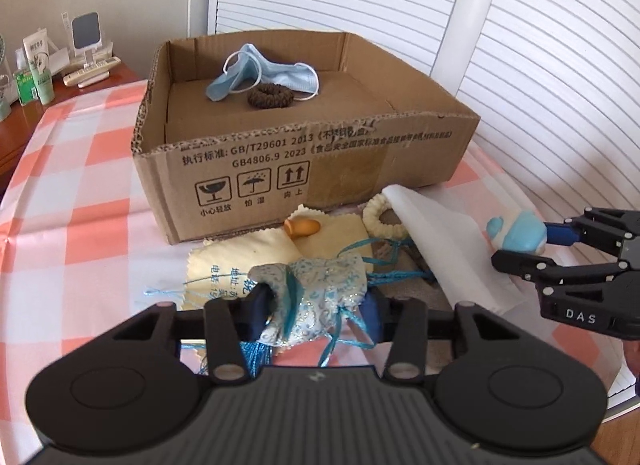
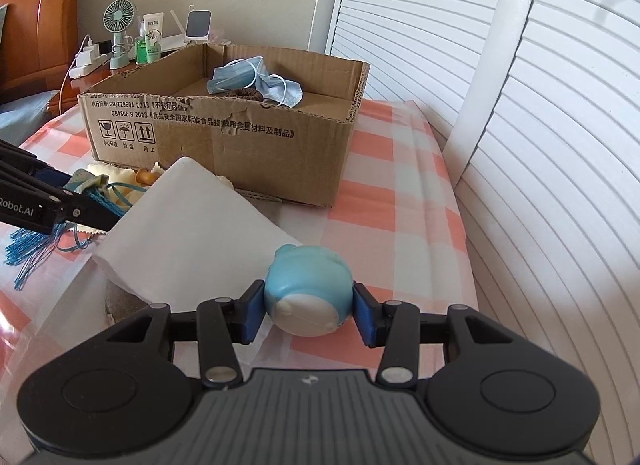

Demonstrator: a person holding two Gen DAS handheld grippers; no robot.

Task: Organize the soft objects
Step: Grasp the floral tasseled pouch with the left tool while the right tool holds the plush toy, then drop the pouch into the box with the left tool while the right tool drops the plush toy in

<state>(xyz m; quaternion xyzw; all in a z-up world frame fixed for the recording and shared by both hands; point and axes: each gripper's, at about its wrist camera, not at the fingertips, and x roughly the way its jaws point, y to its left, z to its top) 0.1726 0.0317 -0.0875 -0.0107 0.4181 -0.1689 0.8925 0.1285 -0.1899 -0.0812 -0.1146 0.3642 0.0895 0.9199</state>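
Two grippers angled downward, left gripper point(image 1: 316, 301) clamping brocade pouch point(image 1: 320, 285), right gripper point(image 2: 308, 315) clamping blue toy point(image 2: 306, 295)

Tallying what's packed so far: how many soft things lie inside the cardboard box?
2: a crumpled light-blue face mask at the back of the brown cardboard box, and a dark brown hair scrunchie just in front. Others may be hidden.

We see two matching tools. The left hand-held gripper point(image 1: 316, 301) has a ribbed dark grey body, two round black discs, black linkage arms with silver pivot pins and blue pads point(image 1: 370, 311). The right hand-held gripper point(image 2: 308, 315) looks the same; white lettering marks their sides.
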